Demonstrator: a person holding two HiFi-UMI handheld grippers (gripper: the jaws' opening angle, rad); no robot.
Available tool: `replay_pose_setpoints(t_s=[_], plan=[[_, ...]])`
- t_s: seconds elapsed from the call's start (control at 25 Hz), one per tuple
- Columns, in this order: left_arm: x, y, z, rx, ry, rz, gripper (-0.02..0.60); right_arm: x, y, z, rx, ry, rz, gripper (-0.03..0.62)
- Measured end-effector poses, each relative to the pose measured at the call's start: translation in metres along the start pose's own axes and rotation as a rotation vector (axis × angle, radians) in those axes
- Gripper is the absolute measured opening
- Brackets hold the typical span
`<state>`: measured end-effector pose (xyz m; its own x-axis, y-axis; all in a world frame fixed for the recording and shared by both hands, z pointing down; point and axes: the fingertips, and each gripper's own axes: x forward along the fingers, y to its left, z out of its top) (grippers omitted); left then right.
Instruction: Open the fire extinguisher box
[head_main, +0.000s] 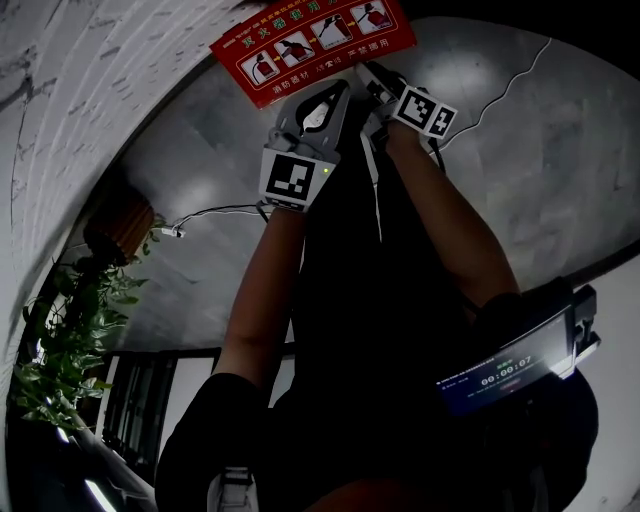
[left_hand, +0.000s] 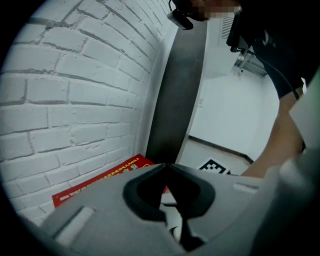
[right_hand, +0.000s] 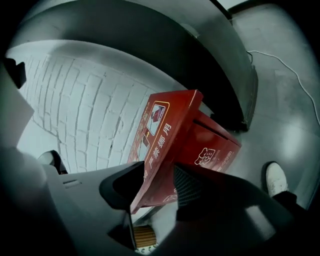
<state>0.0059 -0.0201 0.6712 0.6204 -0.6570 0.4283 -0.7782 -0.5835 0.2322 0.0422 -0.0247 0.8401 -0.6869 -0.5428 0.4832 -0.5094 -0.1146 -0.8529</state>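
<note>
- Red fire extinguisher box (right_hand: 216, 144) down on the grey floor (head_main: 520, 150), backed against the white brick wall (right_hand: 85, 110); no desk involved.
- Probably thin painted sheet metal: stiff, smooth, somewhat slippery under pads. Heavy as a whole if loaded, yet light at the lid (right_hand: 162, 145) alone.
- Presumably hinged on the side away from the tongs, though hinge not visible.
- Best taken at the lid's free near edge, far from any hinge, for leverage.
- Right tongs (right_hand: 159, 176) clamped on exactly that edge, ribbed pad against the lid's underside. Lid apparently tilted up off the body, with a dark gap between the two.
- Left tongs (left_hand: 168, 166) clenched tip to tip on nothing, hanging near the box and close to the right pair.
- Likely to swing in an arc; worth following that arc rather than pulling straight, to avoid slipping off the painted edge.
- Around: dark pillar (left_hand: 177, 85) just beside the box, white cable (head_main: 215, 213) across the floor, leafy plant (head_main: 70, 330) well apart, a white shoe (right_hand: 276, 179) near the box.
- Nothing seen resting on the lid; wall behind possibly limiting the backward swing.
</note>
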Motion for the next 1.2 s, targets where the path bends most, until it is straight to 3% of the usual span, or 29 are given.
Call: replay_pose_setpoints(t_s=[0.32,0.4,0.68,1.2], plan=[[-0.001,-0.002,-0.005,-0.005,0.012,-0.01,0.002,0.012,-0.014,0.007,0.134,-0.046,0.045,0.175],[-0.002,-0.003,-0.006,-0.003,0.016,-0.012,0.002,0.011,-0.014,0.009,0.136,-0.051,0.056,0.121],[-0.002,-0.004,-0.002,-0.002,0.012,-0.016,0.002,0.003,-0.002,0.013,0.139,-0.063,0.063,0.106],[-0.007,0.0,0.028,0.001,-0.051,-0.003,0.002,-0.018,0.1,0.049,0.047,-0.08,0.208,0.097]])
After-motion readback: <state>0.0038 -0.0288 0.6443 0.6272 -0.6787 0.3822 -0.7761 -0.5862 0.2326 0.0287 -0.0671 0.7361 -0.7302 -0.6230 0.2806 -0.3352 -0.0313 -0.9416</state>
